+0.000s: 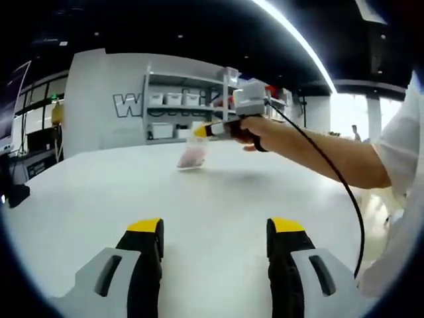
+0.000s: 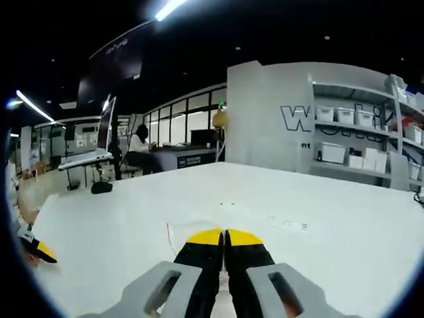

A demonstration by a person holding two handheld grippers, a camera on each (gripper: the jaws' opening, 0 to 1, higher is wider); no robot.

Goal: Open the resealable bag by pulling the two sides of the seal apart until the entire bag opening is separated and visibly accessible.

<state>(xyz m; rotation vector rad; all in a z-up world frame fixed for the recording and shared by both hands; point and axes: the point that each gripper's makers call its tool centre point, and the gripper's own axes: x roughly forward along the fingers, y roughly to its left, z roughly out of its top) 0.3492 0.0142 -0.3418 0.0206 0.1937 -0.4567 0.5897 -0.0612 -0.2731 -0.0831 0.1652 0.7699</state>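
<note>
From where I stand, the left gripper [image 1: 215, 238] sits low in its frame, jaws spread over bare white table [image 1: 99, 199] and holding nothing. Right of centre, the right gripper [image 1: 201, 131] lifts the one bag [image 1: 192, 157] by its top edge. In the right gripper view, that gripper [image 2: 224, 238] is pressed together on the bag's clear edge [image 2: 173, 232]. One side is gripped; next the left must reach in and take the opposite lip. One bag, two grippers.
</note>
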